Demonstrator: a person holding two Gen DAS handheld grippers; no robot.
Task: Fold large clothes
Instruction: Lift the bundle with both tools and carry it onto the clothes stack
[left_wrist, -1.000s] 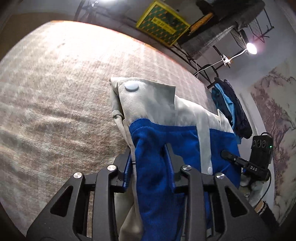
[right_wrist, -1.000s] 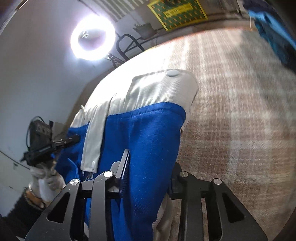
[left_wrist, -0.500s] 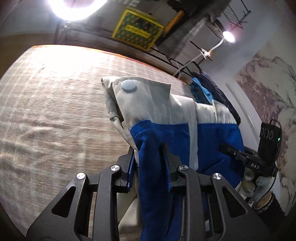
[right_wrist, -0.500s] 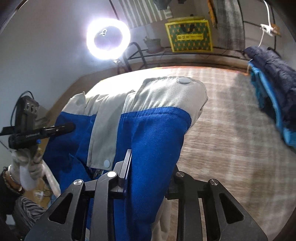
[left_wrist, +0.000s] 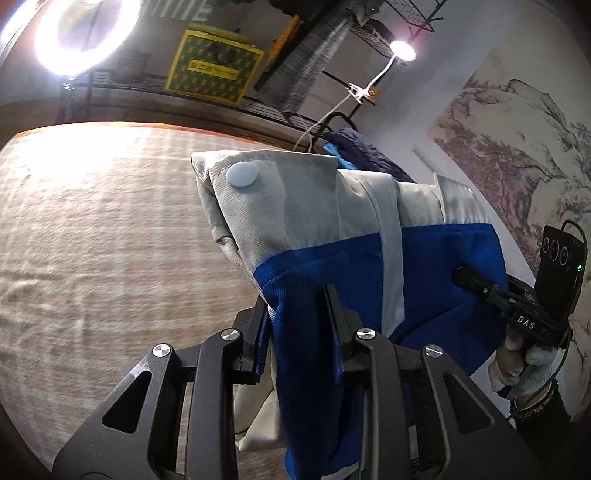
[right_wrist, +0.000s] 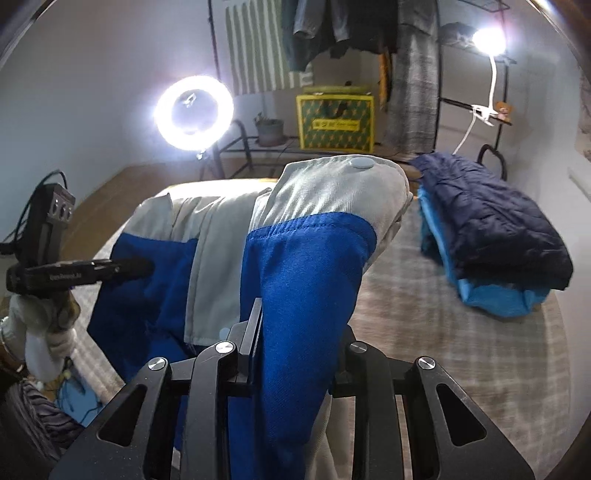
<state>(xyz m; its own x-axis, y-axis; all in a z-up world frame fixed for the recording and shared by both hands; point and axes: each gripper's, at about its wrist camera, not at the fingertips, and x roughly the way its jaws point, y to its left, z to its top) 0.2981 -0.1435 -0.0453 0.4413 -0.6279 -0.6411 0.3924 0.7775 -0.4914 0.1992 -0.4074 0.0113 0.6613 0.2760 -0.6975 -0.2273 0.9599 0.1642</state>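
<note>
1. Left tongs (left_wrist: 295, 325) clenched on a bunched blue fold of the jacket (left_wrist: 369, 236); right tongs (right_wrist: 299, 339) likewise clamped on blue cloth.
2. Jacket hangs lifted between both tongs, above the plaid-covered bed (left_wrist: 92, 240).
3. Judgement: carry-over stage of a fold. Keep both grips level, cloth taut between them, lower evenly.
4. Steer clear of the folded navy jacket (right_wrist: 491, 221).

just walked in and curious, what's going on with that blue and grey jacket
A person is folding it with two handheld grippers. The left tool and the right tool each pinch the blue part of the jacket, holding it up over the plaid bed cover. A dark blue puffer jacket already lies folded nearby.
</note>
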